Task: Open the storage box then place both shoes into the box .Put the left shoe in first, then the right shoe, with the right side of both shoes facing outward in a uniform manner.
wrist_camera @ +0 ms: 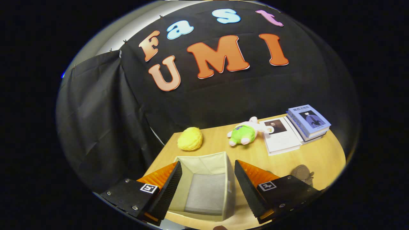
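Observation:
A beige fabric storage box [220,163] stands open on the wooden table [287,159], its grey bottom bare. My gripper [207,169] hangs above it, open, with the box showing in the wide gap between the two fingers [171,188]. Nothing is held between them. The box's near rim lies low between the finger bases.
Beyond the box lie a yellow plush ball [190,138] and a pink plush toy in green [245,132]. To their right are an open white book [281,135] and a stack of blue books [308,121]. Black cloth walls the back and left.

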